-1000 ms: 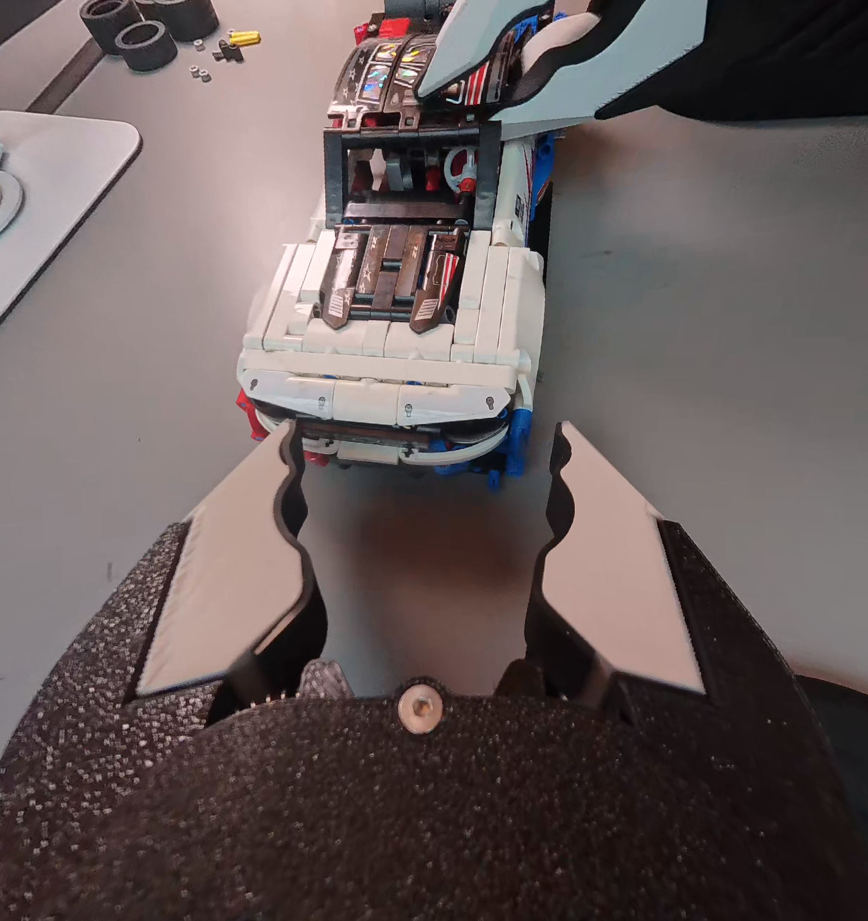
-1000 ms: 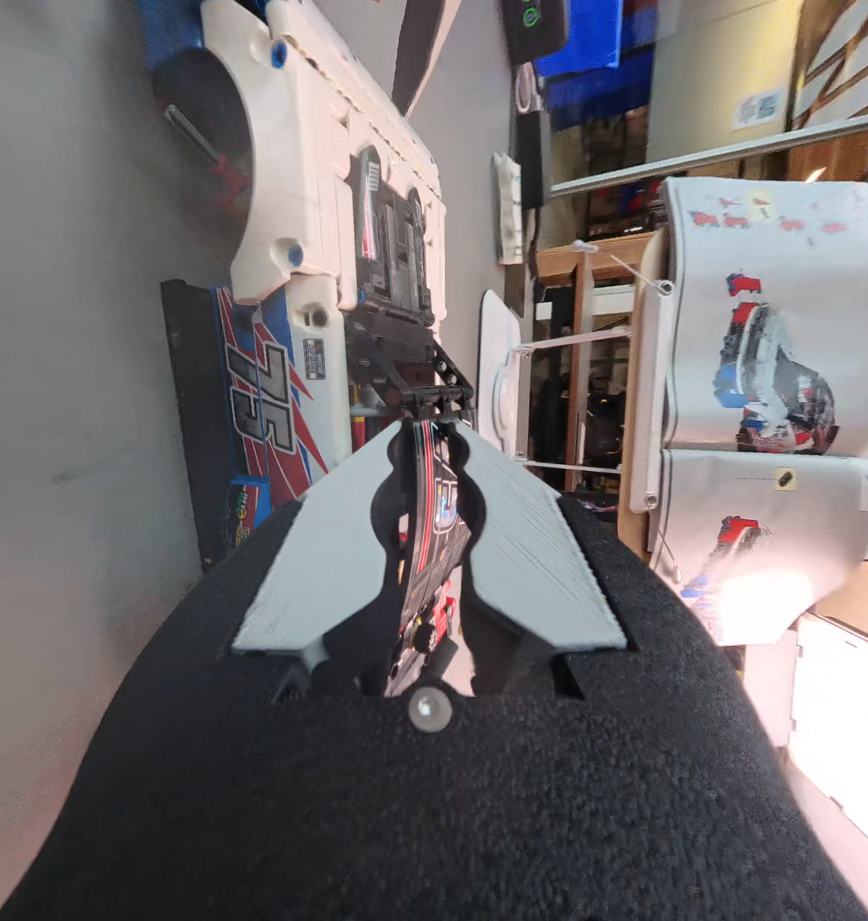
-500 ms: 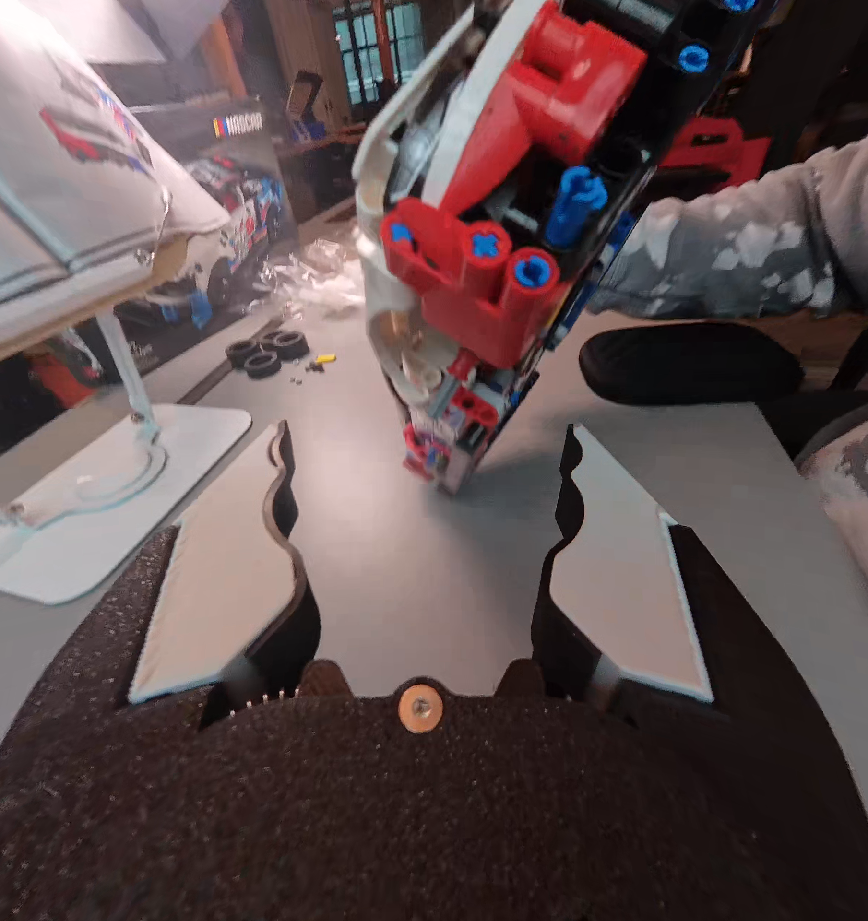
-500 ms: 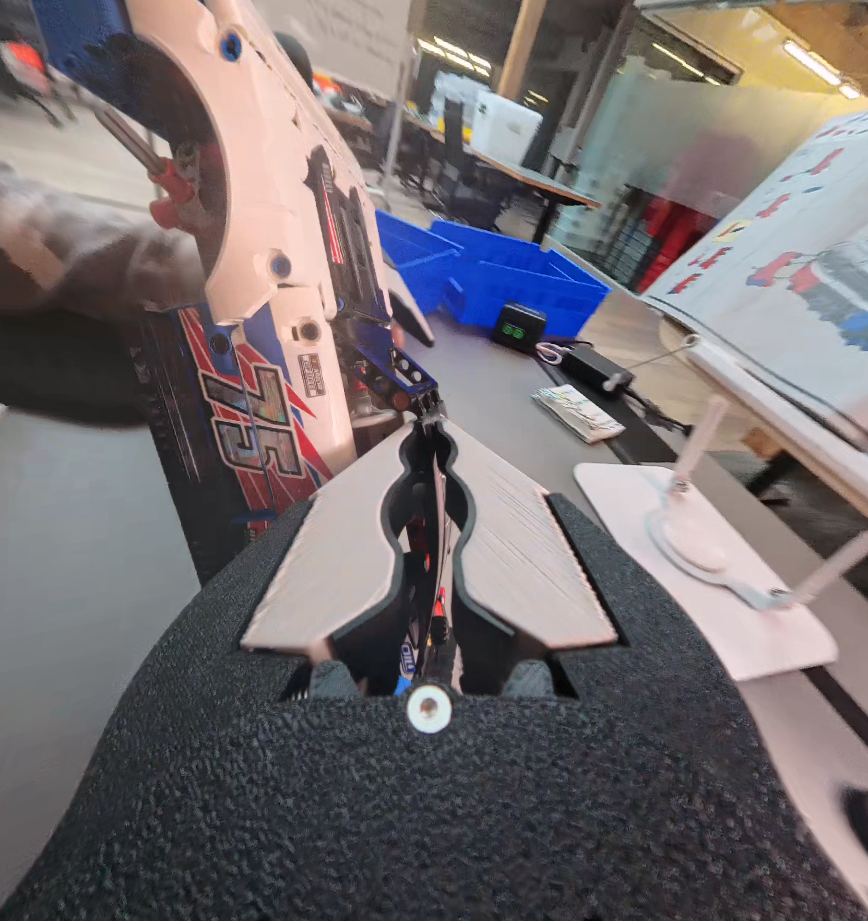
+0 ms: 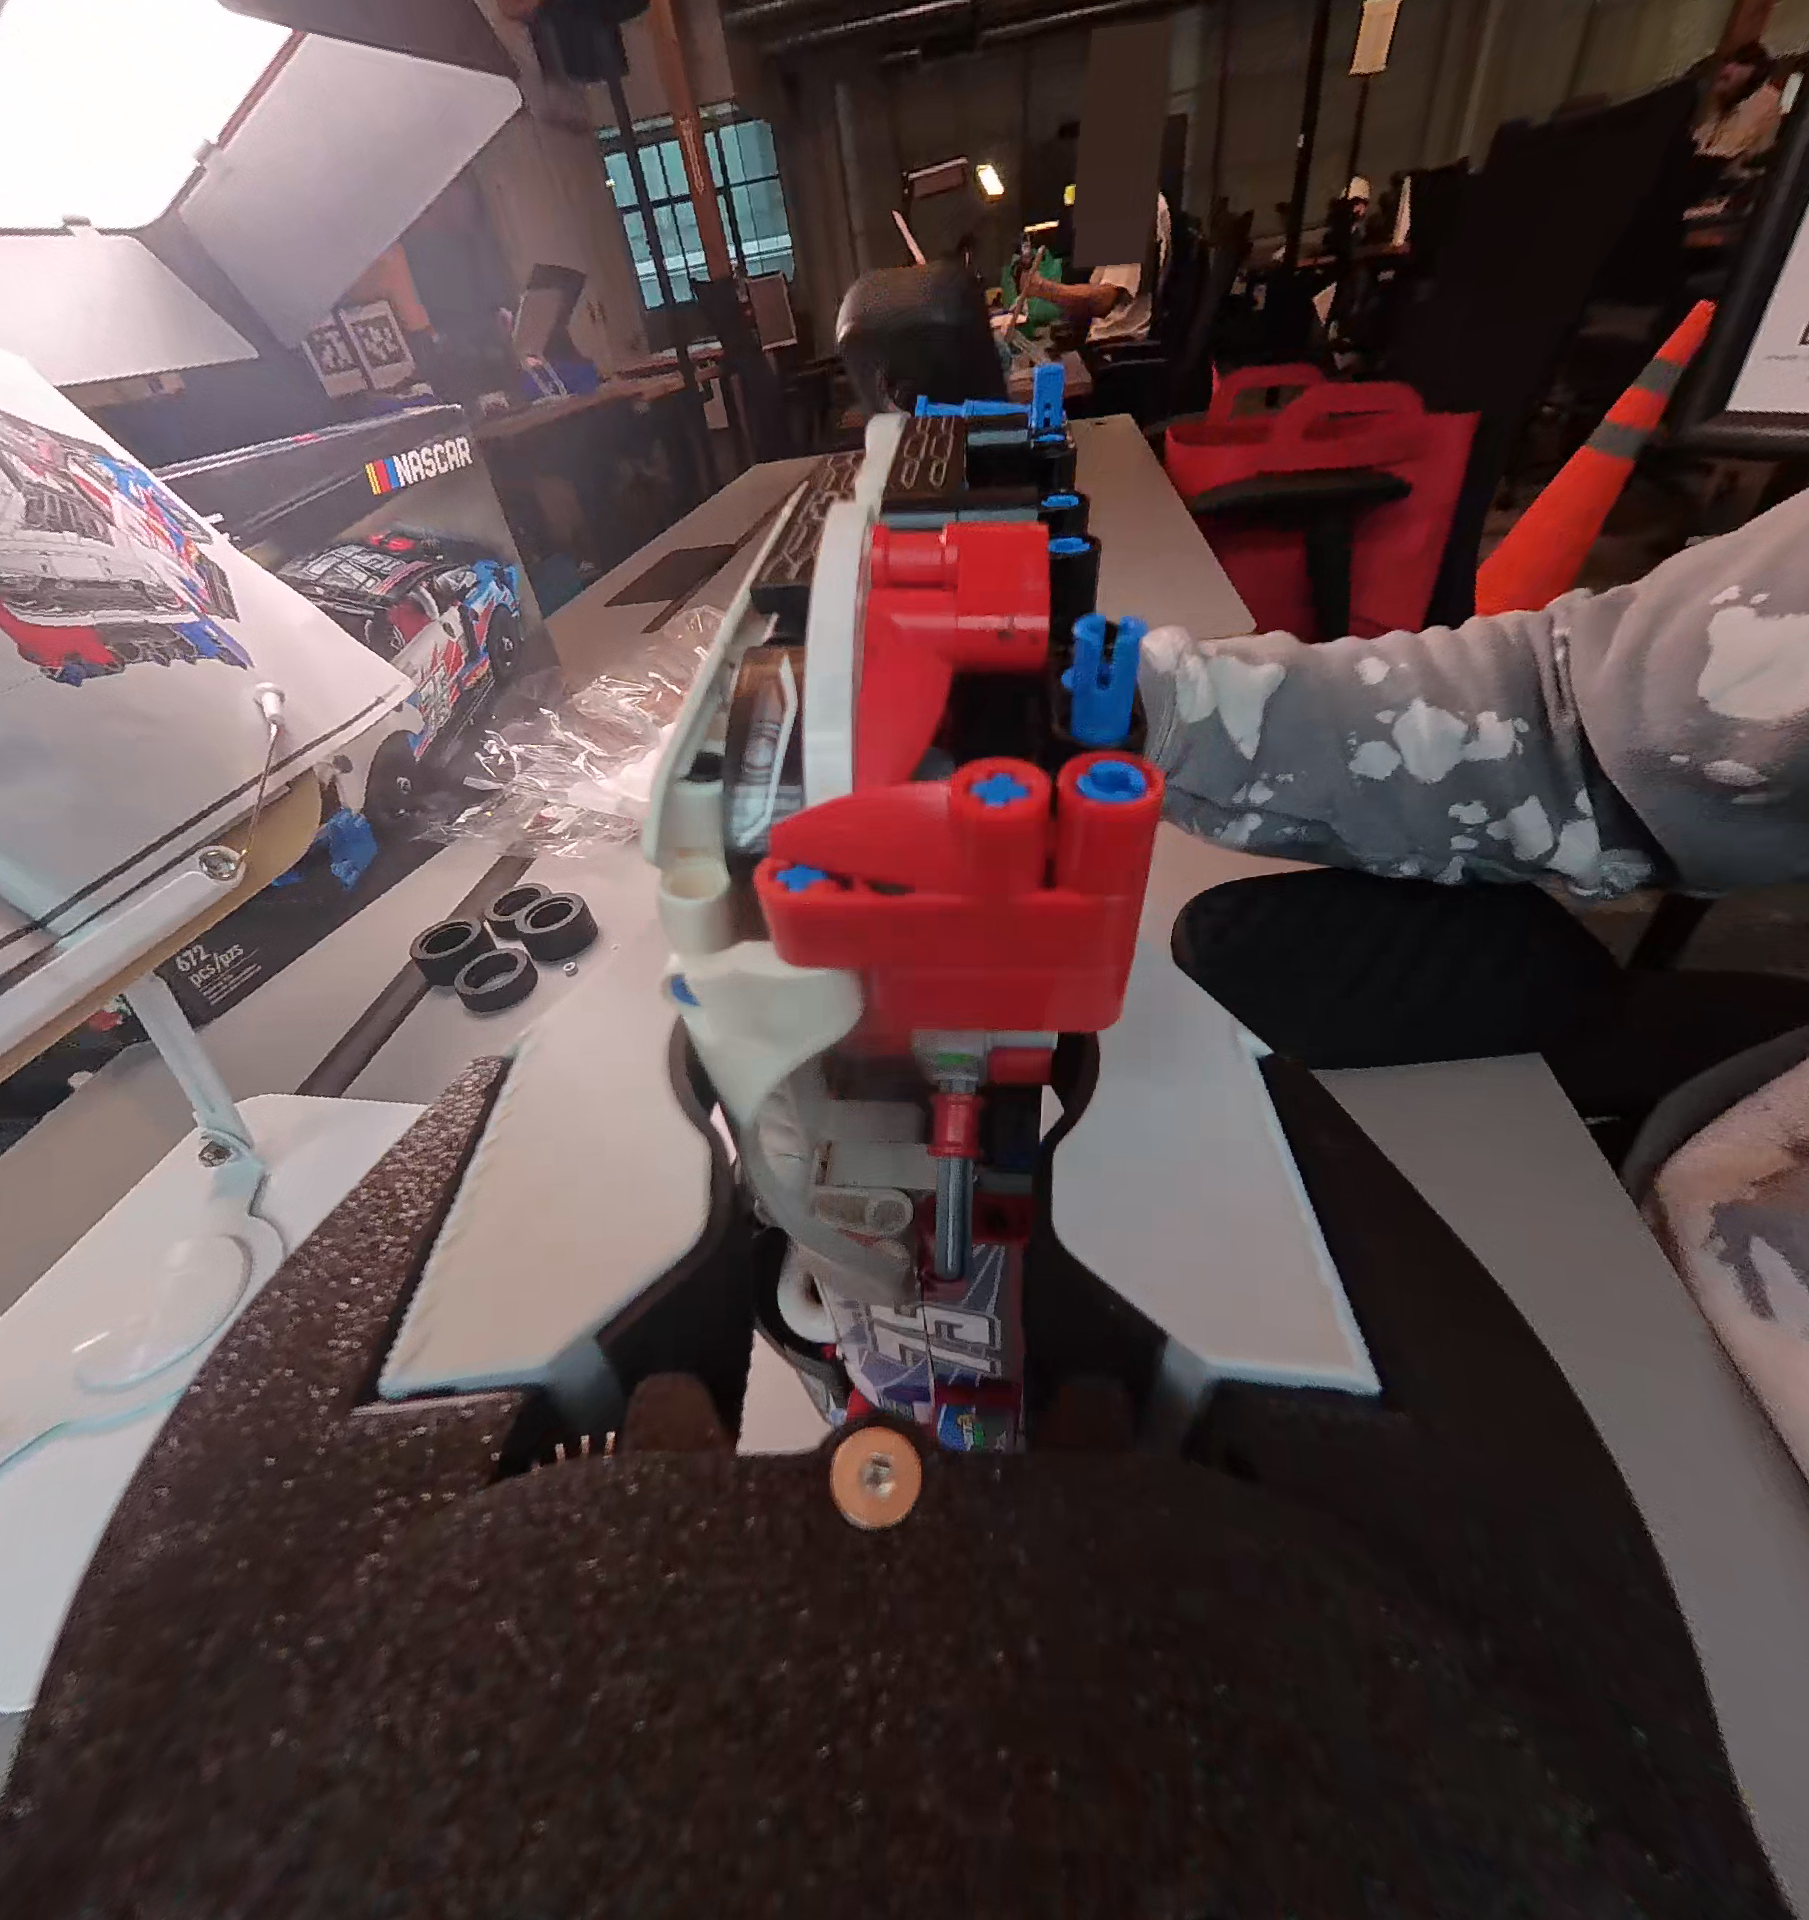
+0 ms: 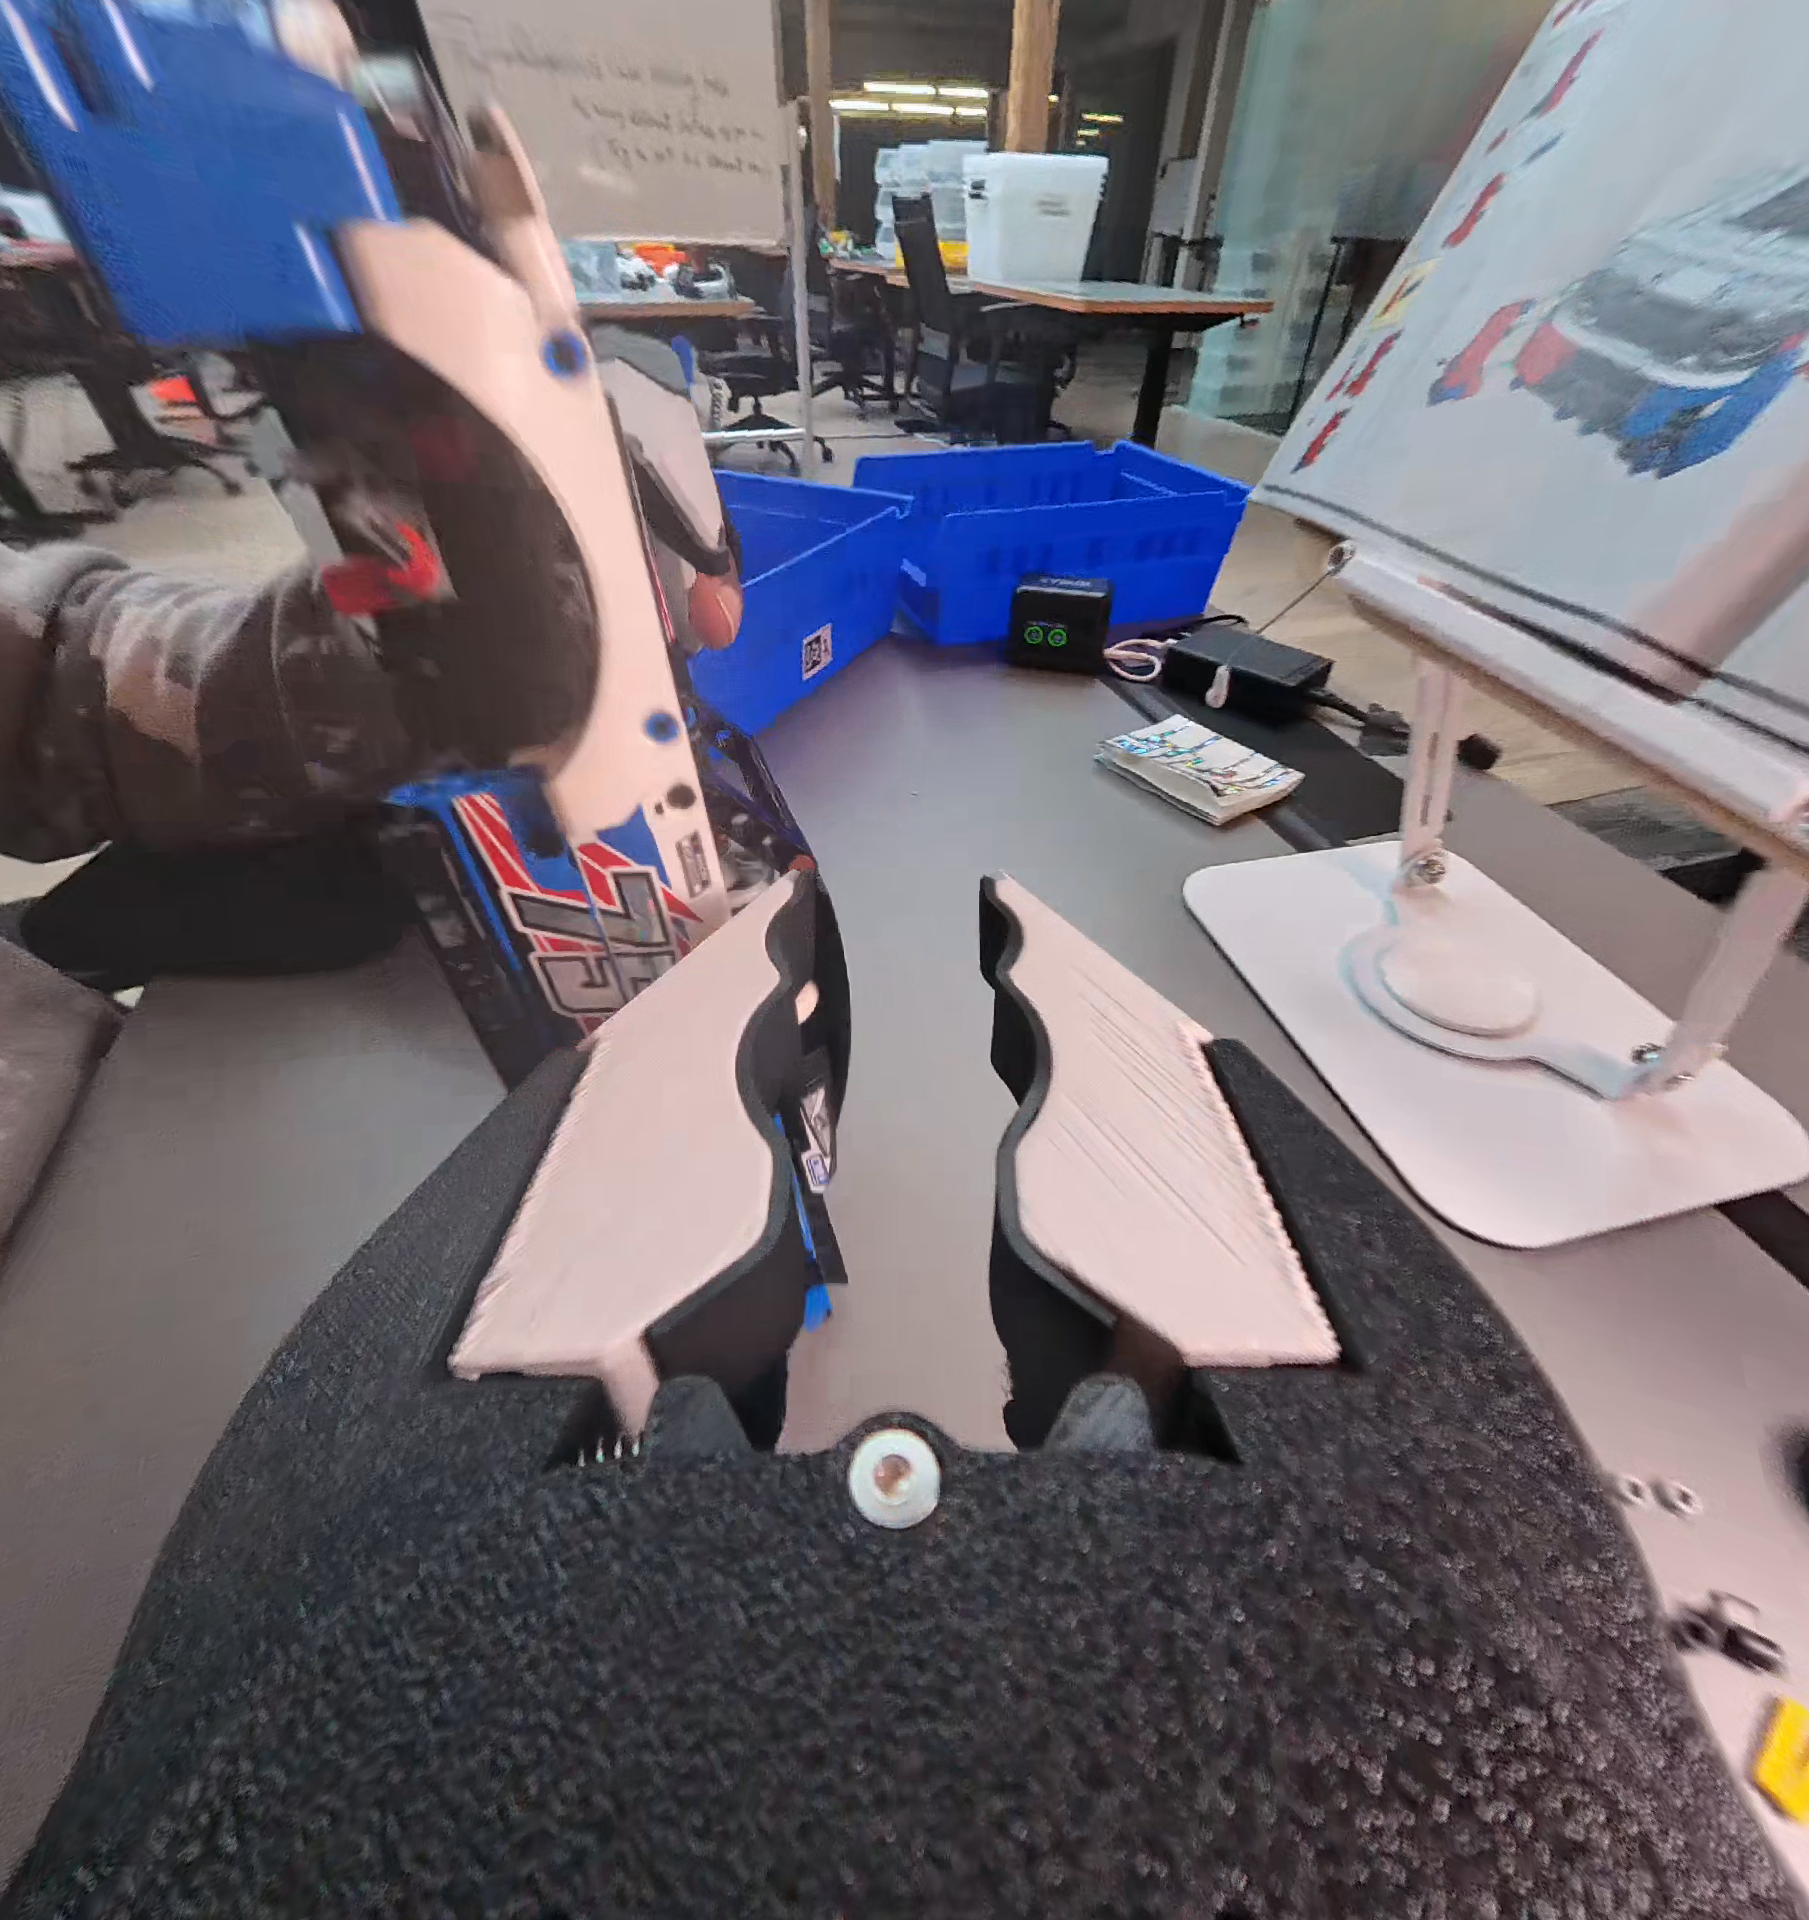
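Note:
A white, red and blue brick-built toy car [image 5: 941, 894] stands tipped on its side on the grey table [image 5: 1419, 1174], its red underside parts facing me. My left gripper [image 5: 884, 1049] is shut on the car's near end, one finger on each side. In the right wrist view the car [image 6: 567, 665] rises at the left, blurred. My right gripper [image 6: 895, 894] is open and empty, and its left finger [image 6: 671, 1132] lies next to the car's numbered side panel. A person's patterned sleeve [image 5: 1502, 748] reaches behind the car.
Three black tyres [image 5: 505, 945] and the car's box [image 5: 401, 582] lie at the left. A booklet stand [image 5: 100, 644] has its white base [image 6: 1502, 1049] on the table. Blue bins [image 6: 1045, 540], a black device [image 6: 1061, 623], a sticker sheet [image 6: 1201, 769] and a yellow piece [image 6: 1804, 1756] are nearby. Across from one pair of fingers to the other is roughly 8 cm.
The car went from flat on the table to standing on its side. My left gripper closed on its near end. My right gripper opened and let go of the car.

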Motion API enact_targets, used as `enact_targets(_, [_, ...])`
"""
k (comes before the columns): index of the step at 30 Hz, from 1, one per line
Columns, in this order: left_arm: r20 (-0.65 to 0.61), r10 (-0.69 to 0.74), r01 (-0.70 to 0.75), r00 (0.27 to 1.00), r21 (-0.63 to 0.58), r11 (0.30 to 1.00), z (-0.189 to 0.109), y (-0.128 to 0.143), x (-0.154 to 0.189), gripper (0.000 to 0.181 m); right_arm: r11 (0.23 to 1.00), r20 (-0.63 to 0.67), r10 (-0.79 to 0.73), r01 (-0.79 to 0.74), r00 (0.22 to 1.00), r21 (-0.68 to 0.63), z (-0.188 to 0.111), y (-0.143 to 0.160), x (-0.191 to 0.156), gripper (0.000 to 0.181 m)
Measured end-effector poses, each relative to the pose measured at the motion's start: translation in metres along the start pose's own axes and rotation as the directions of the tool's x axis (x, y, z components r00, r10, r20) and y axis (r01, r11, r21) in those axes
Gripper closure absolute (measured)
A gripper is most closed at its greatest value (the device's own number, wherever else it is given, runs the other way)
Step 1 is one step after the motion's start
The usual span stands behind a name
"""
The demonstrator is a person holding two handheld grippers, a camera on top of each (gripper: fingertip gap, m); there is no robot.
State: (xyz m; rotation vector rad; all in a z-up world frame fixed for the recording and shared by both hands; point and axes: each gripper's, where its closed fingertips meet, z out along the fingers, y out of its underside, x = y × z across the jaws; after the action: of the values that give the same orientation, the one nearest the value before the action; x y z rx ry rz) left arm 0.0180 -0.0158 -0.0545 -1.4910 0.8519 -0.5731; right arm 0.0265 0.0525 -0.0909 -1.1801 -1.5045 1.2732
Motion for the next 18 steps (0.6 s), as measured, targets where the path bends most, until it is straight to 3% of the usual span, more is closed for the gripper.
enact_targets(3, [-0.005, -0.021, 0.021, 1.0, -0.021, 1.0, 0.004, -0.003, -0.005, 0.126, 0.997, -0.111, -0.072, 0.073, 0.991, 0.002, -0.035, -0.026, 0.006, 0.153])
enact_targets(7, [-0.006, -0.041, 0.041, 0.999, -0.024, 0.999, 0.003, -0.001, -0.011, 0.126, 0.968, -0.15, -0.252, 0.248, 0.956, -0.043, -0.058, -0.067, -0.028, 0.162])
enact_targets(12, [0.0, -0.049, 0.049, 0.999, 0.025, 0.998, -0.001, 0.0, -0.012, 0.124, 0.867, -0.113, -0.487, 0.463, 0.866, -0.185, -0.044, -0.093, -0.075, 0.165])
enact_targets(18, [0.0, -0.016, 0.016, 1.0, 0.026, 1.0, -0.001, -0.001, -0.008, 0.123, 0.791, -0.075, -0.578, 0.535, 0.813, -0.297, -0.02, -0.11, -0.081, 0.166])
